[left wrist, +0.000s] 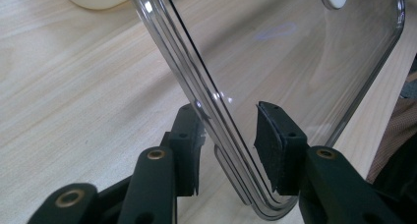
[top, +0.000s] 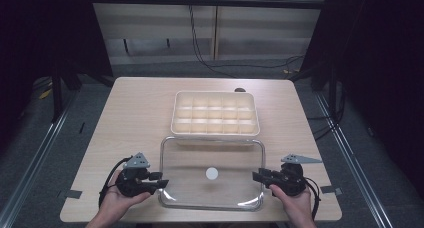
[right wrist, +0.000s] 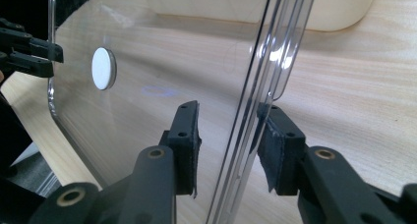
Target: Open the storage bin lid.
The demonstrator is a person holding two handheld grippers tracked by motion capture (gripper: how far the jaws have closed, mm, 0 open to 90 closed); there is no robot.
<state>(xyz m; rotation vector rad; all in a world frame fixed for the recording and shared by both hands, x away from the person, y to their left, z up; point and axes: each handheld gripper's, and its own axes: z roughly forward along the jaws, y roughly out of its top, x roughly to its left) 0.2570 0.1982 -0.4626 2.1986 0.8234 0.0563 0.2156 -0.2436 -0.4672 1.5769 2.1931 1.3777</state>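
My right gripper (right wrist: pixel 228 148) has both jaws spread, straddling the rim of a clear lid (right wrist: pixel 162 86); neither pad clearly touches it. The rim passes between the pads, closer to the right one. White round disc (right wrist: pixel 103 68) on the lid, upper left. Other gripper (right wrist: pixel 29 52) at the lid's far edge. Cream tray (right wrist: pixel 339 10) beyond on the wooden table (right wrist: pixel 364 96).

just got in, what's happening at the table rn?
A person has a two-jaw gripper in each hand at the short edges of a clear plastic lid lying on the wooden table. The left gripper and right gripper each straddle the lid's rim with jaws open, not clamped. The cream compartment tray sits just beyond, uncovered.
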